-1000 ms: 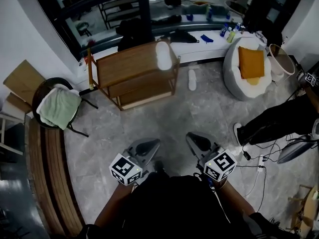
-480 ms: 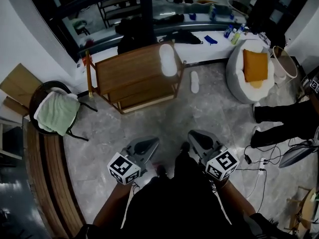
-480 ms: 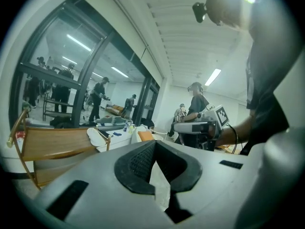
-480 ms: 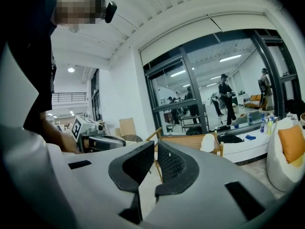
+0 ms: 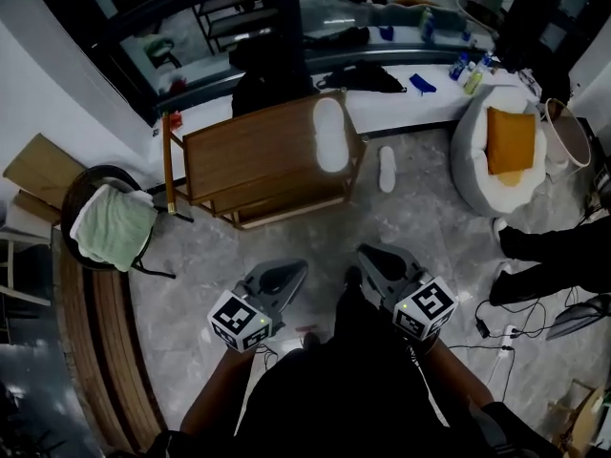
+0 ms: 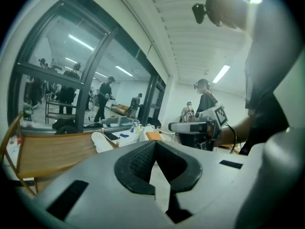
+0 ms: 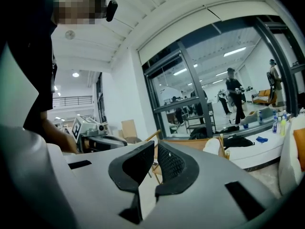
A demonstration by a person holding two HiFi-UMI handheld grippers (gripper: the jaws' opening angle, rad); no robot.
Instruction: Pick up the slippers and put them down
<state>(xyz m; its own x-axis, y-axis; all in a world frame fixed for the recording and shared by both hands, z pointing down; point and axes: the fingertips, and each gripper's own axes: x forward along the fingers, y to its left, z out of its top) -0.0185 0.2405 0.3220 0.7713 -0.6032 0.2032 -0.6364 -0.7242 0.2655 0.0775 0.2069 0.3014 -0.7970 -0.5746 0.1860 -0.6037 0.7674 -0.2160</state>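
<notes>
While one slipper [image 5: 330, 134] tops the rack [image 5: 246, 153] at twelve o'clock, a second slipper [image 5: 387, 169] lies at one. The left gripper [image 5: 294, 271] and right gripper [image 5: 368, 256] have jaws closed, empty.

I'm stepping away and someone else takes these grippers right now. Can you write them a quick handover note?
left gripper: jaws together, empty.
right gripper: jaws together, empty.
Both are held low in front of the person, well short of the slippers.
Things: one white slipper lies on top of the wooden shelf; the other white slipper lies on the floor just right of the shelf.
Done: nothing is held yet.
Left: reach a slipper, grip it, lift it and set it down.
</notes>
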